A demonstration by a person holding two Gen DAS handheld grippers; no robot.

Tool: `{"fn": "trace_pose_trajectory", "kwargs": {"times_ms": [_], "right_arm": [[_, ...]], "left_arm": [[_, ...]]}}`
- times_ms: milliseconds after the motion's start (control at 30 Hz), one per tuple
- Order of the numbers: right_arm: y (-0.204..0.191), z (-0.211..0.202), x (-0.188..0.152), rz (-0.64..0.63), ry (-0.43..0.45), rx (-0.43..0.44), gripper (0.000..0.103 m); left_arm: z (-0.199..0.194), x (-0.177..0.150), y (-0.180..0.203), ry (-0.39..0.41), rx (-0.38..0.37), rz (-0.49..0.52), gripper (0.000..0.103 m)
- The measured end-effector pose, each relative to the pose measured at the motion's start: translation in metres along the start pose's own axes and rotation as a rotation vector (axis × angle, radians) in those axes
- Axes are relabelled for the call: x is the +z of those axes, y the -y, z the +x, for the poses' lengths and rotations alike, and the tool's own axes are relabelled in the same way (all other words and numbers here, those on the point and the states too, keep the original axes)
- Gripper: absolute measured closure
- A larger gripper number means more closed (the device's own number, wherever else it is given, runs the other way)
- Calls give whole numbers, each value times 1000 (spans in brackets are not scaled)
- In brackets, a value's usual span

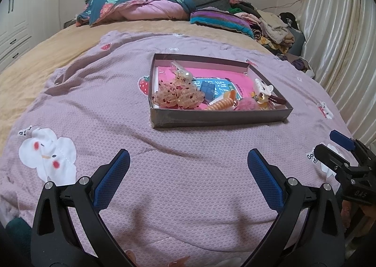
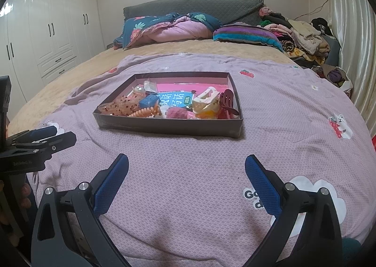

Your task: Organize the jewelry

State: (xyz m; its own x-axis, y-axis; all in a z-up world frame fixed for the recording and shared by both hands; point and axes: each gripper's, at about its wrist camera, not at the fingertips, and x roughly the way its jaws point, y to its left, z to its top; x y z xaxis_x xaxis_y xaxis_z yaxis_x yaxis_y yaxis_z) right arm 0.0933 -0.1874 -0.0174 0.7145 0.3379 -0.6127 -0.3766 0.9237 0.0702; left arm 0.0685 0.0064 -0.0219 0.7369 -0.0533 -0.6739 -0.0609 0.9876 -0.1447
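A shallow dark cardboard box [image 1: 221, 119] [image 2: 169, 126] lies on the lilac blanket in the middle of the bed. It holds a sheer spotted scrunchie [image 1: 174, 98] [image 2: 122, 105], an orange spiral hair tie [image 1: 221, 103] [image 2: 144, 112], a pink pompom [image 1: 246, 105] [image 2: 176, 112], a white claw clip [image 1: 262, 87] [image 2: 206, 100], a dark red claw clip [image 2: 226, 100], a clear clip [image 1: 183, 76] and a small blue item [image 2: 148, 100]. My left gripper [image 1: 188, 156] [image 2: 65, 133] is open and empty, short of the box. Beside it, my right gripper [image 2: 186, 159] [image 1: 324, 142] is also open and empty.
The lilac cartoon blanket [image 1: 141, 126] covers a tan bedspread [image 2: 77, 72]. Folded quilts [image 2: 169, 27] and a striped pillow [image 2: 246, 32] lie at the headboard. A clothes pile [image 2: 305, 34] and curtain [image 1: 340, 44] are on the right, a white wardrobe [image 2: 54, 27] on the left.
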Motion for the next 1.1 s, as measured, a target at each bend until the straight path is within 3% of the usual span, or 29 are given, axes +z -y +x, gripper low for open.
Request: {"fn": "trace_pose_trajectory", "kwargs": {"times_ms": [633, 1100], "right_arm": [[1, 2, -2, -10, -7, -15, 4], [12, 6, 2, 17, -4, -40, 4]], "left_arm": [[3, -1, -1, -16, 8, -1, 10], [12, 4, -13, -22, 26, -67, 9]]}}
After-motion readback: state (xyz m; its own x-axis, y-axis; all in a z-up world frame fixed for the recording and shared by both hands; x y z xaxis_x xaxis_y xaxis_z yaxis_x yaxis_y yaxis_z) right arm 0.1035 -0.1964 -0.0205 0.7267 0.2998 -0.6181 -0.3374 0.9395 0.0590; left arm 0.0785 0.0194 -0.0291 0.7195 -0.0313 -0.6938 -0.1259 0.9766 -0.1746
